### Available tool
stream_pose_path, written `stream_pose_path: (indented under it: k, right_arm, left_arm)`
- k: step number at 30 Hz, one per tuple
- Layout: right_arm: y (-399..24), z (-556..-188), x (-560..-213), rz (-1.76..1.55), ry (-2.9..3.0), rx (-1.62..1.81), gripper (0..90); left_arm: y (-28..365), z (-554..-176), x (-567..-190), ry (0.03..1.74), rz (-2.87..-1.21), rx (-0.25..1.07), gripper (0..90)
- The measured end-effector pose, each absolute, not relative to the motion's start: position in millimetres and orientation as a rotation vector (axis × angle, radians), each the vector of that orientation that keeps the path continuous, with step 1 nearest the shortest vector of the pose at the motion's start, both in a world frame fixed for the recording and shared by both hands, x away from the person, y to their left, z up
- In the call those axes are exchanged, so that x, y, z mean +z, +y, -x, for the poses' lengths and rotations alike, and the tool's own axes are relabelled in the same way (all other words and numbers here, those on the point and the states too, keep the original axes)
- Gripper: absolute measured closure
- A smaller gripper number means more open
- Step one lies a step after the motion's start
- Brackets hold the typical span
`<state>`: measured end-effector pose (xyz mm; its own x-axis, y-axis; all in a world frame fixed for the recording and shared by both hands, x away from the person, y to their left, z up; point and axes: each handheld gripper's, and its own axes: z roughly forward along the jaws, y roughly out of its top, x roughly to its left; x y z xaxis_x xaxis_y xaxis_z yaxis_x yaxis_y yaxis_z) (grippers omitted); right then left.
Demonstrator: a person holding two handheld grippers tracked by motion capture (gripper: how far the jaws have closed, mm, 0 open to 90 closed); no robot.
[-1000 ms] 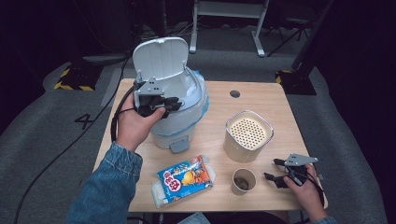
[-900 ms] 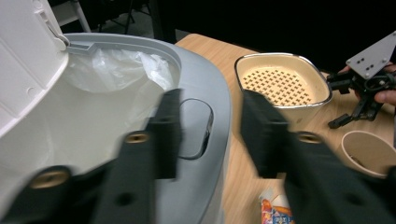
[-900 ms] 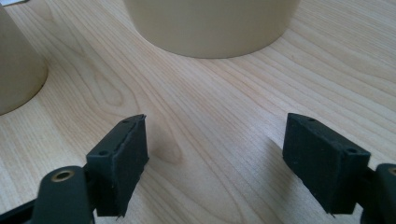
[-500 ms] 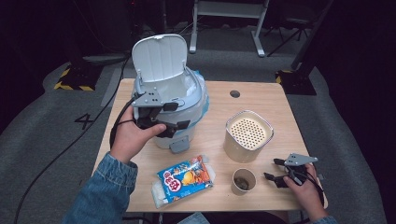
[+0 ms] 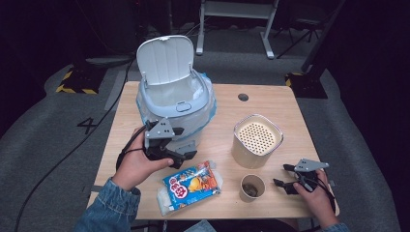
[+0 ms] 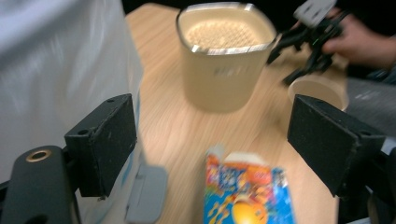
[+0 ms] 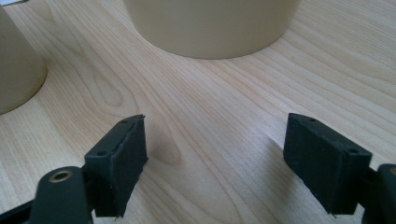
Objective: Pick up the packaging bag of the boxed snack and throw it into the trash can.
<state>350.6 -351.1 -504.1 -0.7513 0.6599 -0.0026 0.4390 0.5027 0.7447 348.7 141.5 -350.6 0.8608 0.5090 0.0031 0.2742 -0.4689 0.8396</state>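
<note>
Item: my left gripper [image 5: 186, 157], jaws just spread and empty, has dropped from the open bin [image 5: 174, 104] toward the snack bag [image 5: 189, 186] at the table's [image 5: 270, 104] near edge; right gripper [image 5: 279, 178] idle, unclenched.

High view: fixed overhead on the person's side, looking forward and down at the whole table [image 5: 270, 104], far off. Landmark is the beige canister [image 5: 257, 140] mid-right. Left gripper view: rides the left claw [image 6: 212, 144], low and near, facing across the table at the canister [image 6: 224, 56] beyond the snack packet [image 6: 247, 191], right claw [image 6: 310, 44] behind it. Right gripper view: rides the right claw [image 7: 215, 163], just above the wood, very close, canister [image 7: 210, 25] base straight ahead. All three views share the canister and the table around it.
</note>
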Motion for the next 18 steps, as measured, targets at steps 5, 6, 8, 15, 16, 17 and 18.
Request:
stream_pose_path:
  k: [5,6,8,15,16,17,18]
  right_arm:
    - [-351,-351,-504,-0.925,2.462,1.097,21.6]
    - [-351,-351,-504,-0.925,2.462,1.097,21.6]
    - [-351,-351,-504,-0.926,2.462,1.098,21.6]
    - [-351,-351,-504,-0.925,2.462,1.097,21.6]
    - [-351,-351,-504,-0.925,2.462,1.097,21.6]
    - [-351,-351,-504,-0.925,2.462,1.097,21.6]
    - [-351,-351,-504,-0.925,2.462,1.097,21.6]
  left_arm:
    - [144,-351,-376,0.597,-2.098,0.257,25.6]
    - [145,-352,-380,0.600,-2.102,0.253,25.9]
    - [146,-354,-395,0.620,-2.112,0.224,28.1]
    - [148,-360,-432,0.694,-2.157,0.140,27.3]
    - [148,-360,-432,0.694,-2.157,0.140,27.9]
    - [149,-361,-438,0.705,-2.171,0.123,27.9]
    - [149,-364,-445,0.729,-2.183,0.106,29.2]
